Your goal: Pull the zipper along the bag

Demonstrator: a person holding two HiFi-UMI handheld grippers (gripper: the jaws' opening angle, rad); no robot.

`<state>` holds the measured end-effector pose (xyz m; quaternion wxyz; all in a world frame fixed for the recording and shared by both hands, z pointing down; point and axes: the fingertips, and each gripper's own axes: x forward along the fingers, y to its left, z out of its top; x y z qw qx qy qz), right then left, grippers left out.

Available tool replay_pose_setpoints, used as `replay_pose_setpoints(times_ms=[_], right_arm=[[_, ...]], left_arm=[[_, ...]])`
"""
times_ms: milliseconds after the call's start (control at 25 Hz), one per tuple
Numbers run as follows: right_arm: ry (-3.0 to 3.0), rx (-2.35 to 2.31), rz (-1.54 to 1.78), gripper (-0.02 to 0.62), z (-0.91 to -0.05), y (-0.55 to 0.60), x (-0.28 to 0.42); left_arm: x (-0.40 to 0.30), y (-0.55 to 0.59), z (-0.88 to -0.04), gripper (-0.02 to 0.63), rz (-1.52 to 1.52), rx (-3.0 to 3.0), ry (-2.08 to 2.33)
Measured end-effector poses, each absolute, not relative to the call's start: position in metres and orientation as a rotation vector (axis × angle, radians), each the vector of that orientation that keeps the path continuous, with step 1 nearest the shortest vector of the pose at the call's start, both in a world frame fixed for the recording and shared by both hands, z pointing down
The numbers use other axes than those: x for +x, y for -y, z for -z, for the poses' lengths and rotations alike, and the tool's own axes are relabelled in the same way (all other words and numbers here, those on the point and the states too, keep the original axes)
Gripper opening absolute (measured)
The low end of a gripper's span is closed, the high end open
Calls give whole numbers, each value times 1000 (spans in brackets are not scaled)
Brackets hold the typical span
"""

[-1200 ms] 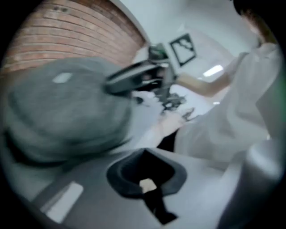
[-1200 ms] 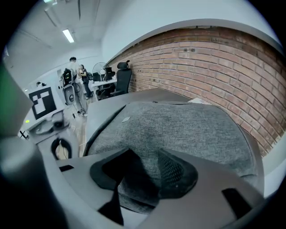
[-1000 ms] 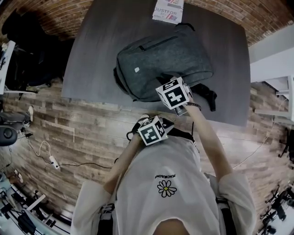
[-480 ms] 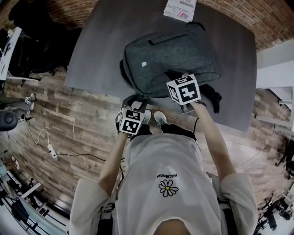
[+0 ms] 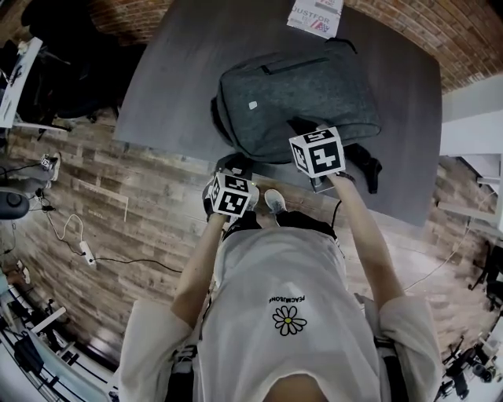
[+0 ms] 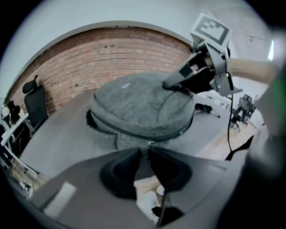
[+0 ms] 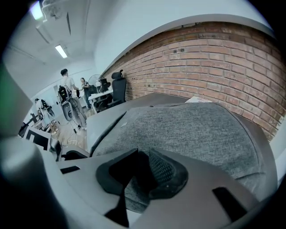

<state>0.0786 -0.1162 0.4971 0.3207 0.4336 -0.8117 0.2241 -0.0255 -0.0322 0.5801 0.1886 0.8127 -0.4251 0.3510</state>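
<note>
A grey backpack point(image 5: 299, 98) lies flat on the dark table point(image 5: 173, 86). Its zipper seam point(image 6: 134, 132) runs round the side that faces me. My left gripper point(image 5: 233, 169) is at the bag's near edge, by the table's front. Its jaws point(image 6: 145, 154) have just been closing to a narrow gap, and the small metal zipper pull point(image 6: 149, 143) sits right at their tips, not pinched. My right gripper point(image 5: 302, 128) rests on top of the bag point(image 7: 192, 129), jaws point(image 7: 142, 163) shut on a fold of its fabric. It also shows in the left gripper view point(image 6: 169, 84).
A printed leaflet point(image 5: 314, 16) lies at the table's far edge. The bag's black strap point(image 5: 365, 165) trails off to the right. A black office chair point(image 6: 33, 100) stands left of the table. Cables point(image 5: 86, 255) lie on the wooden floor; people point(image 7: 67, 89) stand far off.
My left gripper has swung from in front of my chest out to the left and up to the bag's near edge. The right gripper has stayed on the bag.
</note>
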Motion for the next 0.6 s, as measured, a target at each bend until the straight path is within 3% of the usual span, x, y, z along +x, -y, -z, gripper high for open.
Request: replay_pose_setpoints(times_ms=[200,600], right_arm=[[2148,1117,-632,75,-495,111,67],[2184,927,-742,52,-503,131,-19]], left_arm=[[-34,30,-580,13,-1161,2395,1097],[-121,105,-578,8,-1336,2358,1222]])
